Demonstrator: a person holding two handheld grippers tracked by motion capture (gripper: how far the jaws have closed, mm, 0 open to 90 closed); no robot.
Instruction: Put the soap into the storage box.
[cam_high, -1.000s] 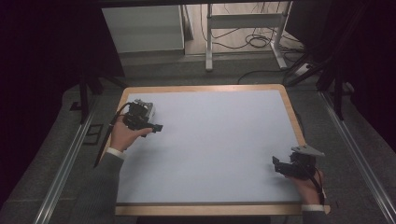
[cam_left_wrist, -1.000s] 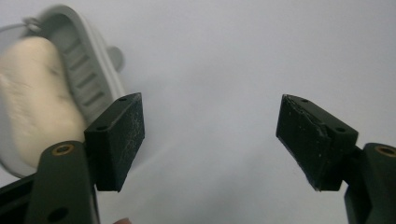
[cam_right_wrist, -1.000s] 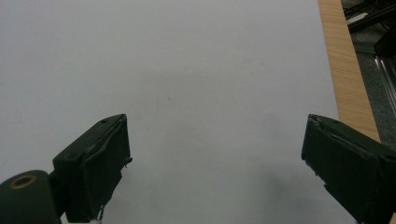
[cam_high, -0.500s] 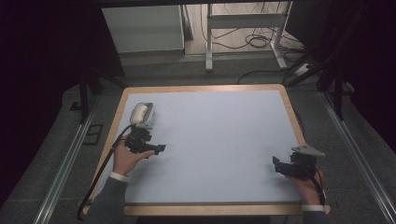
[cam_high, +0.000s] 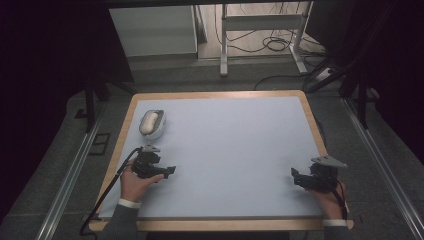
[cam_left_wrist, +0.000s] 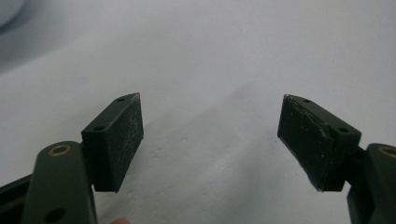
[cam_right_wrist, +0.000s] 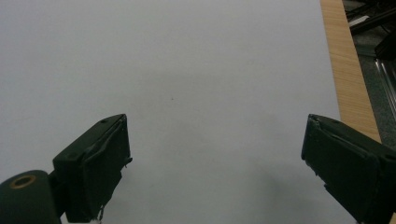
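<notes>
Where the high view looks down on the table (cam_high: 225, 150), its pale blue top framed by a wooden edge, a small grey-and-white object (cam_high: 151, 124) lies near the far left corner; it is rounded and oblong, with a white part on top of a grey body, and what it is cannot be told. The left gripper (cam_high: 167, 172) sits nearer the person than that object, well apart from it, held low over the left side of the table in the left hand (cam_high: 134, 182), with its cable trailing off the near left edge. The right gripper (cam_high: 296, 176) is at the near right side of the table, held in the right hand (cam_high: 327, 200), with a grey three-cornered plate on top.

In the left gripper view, the two black fingers (cam_left_wrist: 116, 140) stand spread wide, with nothing between them but the pale table surface. A blurred pale shape shows at the top left corner.

In the right gripper view, the fingers (cam_right_wrist: 95, 165) are likewise spread wide and hold nothing, over bare table top. The wooden edge of the table runs down the right side, with dark floor beyond it.
</notes>
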